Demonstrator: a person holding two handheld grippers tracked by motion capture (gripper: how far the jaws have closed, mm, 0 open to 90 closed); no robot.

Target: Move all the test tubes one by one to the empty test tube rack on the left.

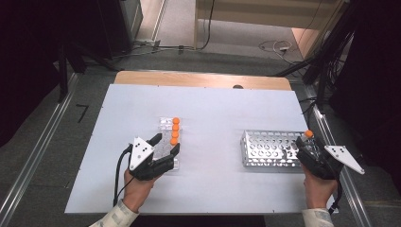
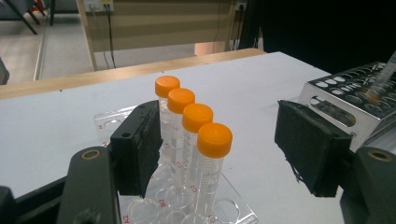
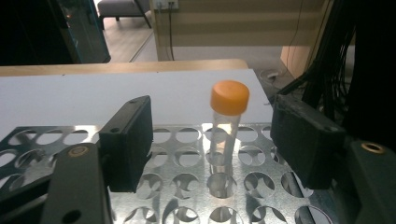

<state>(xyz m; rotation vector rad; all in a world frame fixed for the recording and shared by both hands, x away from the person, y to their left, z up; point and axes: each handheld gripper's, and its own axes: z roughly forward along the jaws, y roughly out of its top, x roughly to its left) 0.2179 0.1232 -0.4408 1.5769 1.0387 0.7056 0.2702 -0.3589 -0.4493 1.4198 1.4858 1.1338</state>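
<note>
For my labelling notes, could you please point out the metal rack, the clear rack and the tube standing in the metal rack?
metal rack point(image 1: 265, 149): high view, perforated top
clear rack point(image 2: 105, 122): left gripper view, far corner
tube point(image 3: 229, 97): right gripper view, orange cap

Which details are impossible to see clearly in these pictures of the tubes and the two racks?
- Red labels on the clear rack, left gripper view: too small and partly behind the left gripper.
- Bottom of the single tube, right gripper view: hidden inside the metal rack.
- Liquid in the four tubes: cannot tell.
- The metal rack's near edge, high view: covered by the right gripper.
</note>
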